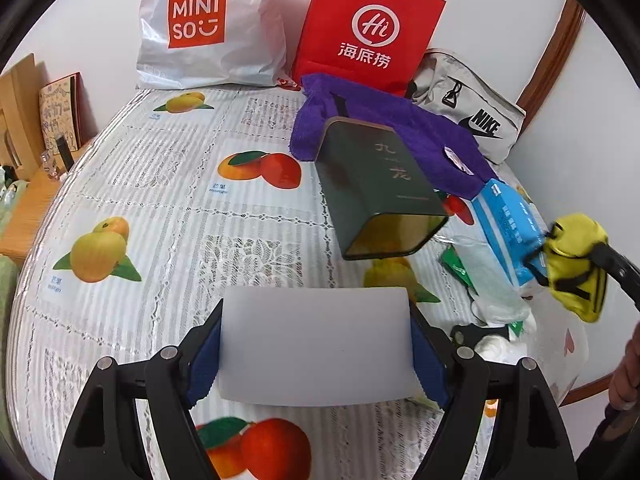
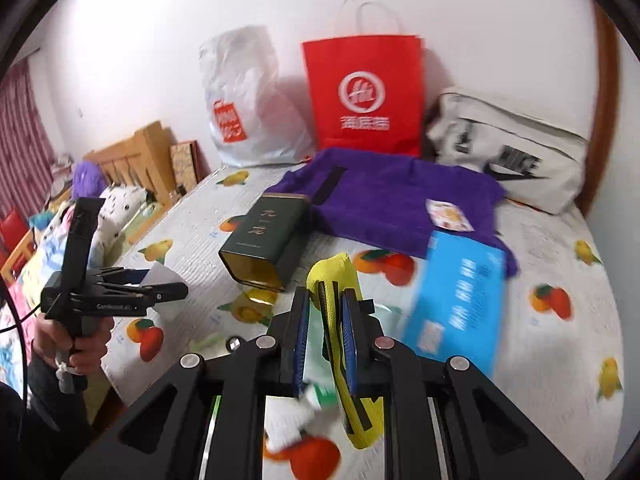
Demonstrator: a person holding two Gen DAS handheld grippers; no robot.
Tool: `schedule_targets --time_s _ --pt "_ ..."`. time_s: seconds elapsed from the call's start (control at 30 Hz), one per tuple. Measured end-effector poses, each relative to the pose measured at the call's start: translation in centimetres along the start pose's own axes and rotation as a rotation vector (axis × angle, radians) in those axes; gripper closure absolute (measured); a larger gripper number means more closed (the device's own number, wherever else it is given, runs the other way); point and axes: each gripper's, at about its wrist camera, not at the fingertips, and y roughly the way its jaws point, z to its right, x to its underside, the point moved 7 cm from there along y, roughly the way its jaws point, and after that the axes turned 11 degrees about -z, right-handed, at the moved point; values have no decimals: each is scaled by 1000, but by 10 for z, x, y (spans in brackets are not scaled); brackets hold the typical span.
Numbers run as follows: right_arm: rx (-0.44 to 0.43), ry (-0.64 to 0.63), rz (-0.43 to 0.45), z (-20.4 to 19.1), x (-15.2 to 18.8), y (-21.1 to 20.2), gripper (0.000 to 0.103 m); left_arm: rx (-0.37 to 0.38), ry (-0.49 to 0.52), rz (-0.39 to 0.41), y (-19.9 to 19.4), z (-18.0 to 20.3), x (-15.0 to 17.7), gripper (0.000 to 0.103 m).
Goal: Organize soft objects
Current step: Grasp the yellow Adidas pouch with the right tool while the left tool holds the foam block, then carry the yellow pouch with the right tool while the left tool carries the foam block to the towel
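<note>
My left gripper [image 1: 316, 320] is shut on a white rectangular block [image 1: 316, 352], its blue pads pressing on both short sides above the fruit-print cloth [image 1: 160, 200]. In the right wrist view the same gripper [image 2: 132, 280] shows at the left in a person's hand. My right gripper [image 2: 326, 294] is shut on a yellow pouch [image 2: 332, 276] with black straps, lifted off the table. From the left wrist view, that pouch [image 1: 576, 268] hangs at the far right. A purple towel [image 2: 392, 196] lies spread at the back, partly under a dark green tin [image 2: 264, 236].
The tin [image 1: 380, 184] lies on its side, open end toward me. A blue tissue pack [image 2: 460, 300] and clear plastic wrappers [image 1: 488, 280] lie at the right. A white Miniso bag [image 1: 208, 28], a red paper bag [image 1: 368, 24] and a grey Nike bag [image 1: 472, 104] line the wall.
</note>
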Motion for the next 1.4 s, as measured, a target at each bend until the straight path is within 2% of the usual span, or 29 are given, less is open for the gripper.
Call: schedule_targets --time_s 0.13,0.3,0.43,0.6,0.7,0.8,0.9,1.1,1.4 --pt "9 66 -29 23 33 -18 87 -6 6 1 -3 9 6 23" --pt "47 136 -113 56 75 6 87 -14 20 -25 4 23 14 23" --pt "57 170 -122 72 92 22 86 -26 45 -41 7 33 17 23" --pt "130 159 -152 81 100 32 83 -38 50 -49 9 35 19 23" --pt "139 160 -166 84 105 38 84 -35 41 -55 13 33 20 23" --pt "121 173 -149 83 106 35 87 -20 45 -58 17 33 23 24" --pt "62 172 -137 76 105 31 89 -20 60 -42 18 33 26 24" --pt "52 193 -159 72 101 33 92 -14 49 -40 12 35 22 24" --pt "25 189 -137 69 83 18 95 -24 27 -27 -5 40 1 24"
